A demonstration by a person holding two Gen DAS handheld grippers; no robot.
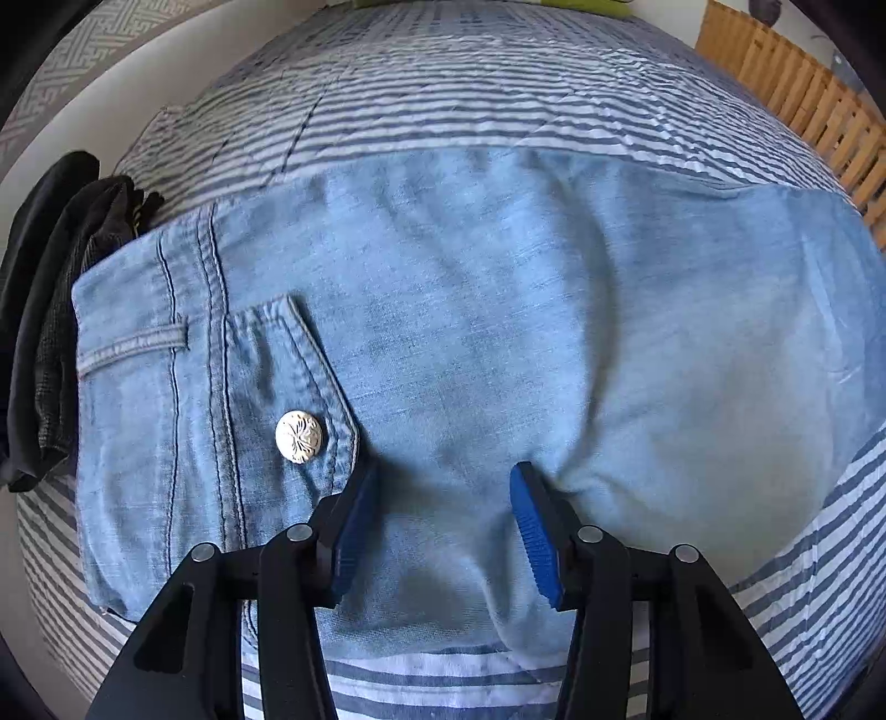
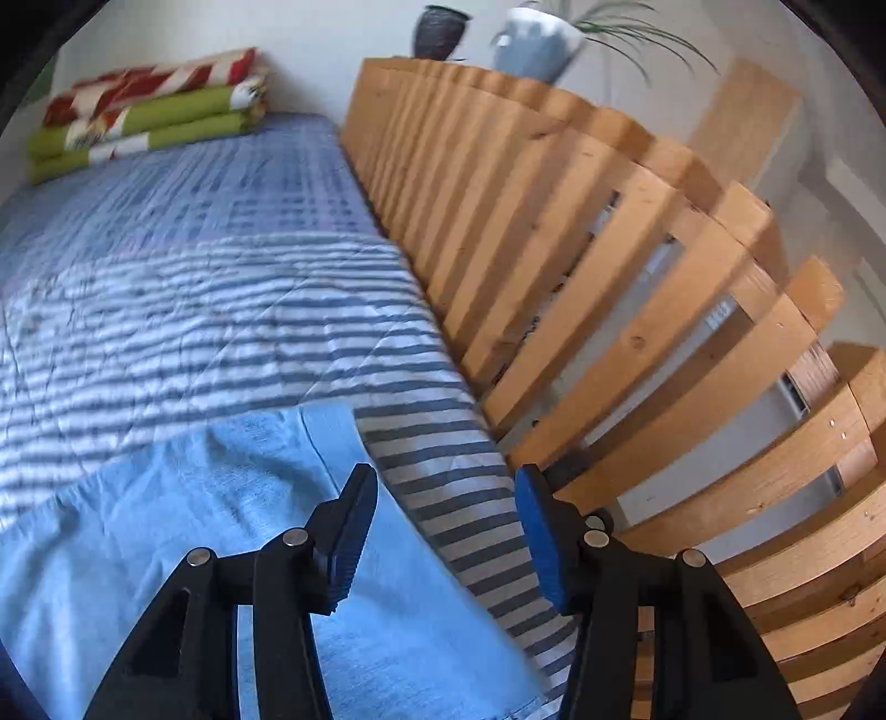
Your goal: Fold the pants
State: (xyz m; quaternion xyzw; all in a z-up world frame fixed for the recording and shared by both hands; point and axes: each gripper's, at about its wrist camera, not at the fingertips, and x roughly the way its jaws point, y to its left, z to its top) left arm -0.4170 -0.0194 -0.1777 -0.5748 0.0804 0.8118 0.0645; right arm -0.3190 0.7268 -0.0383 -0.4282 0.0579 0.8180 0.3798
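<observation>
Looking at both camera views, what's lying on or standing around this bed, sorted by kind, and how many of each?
Blue pants: 1
Dark clothes pile: 1
Folded blankets, stacked: 3
Pots on the wooden rail: 2, one dark, one pale with a plant
Total: 7

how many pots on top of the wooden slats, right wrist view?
2. A dark pot stands at the far end of the slats, and a pale pot holding a plant sits just right of it. More may be hidden beyond the frame edge.
</observation>
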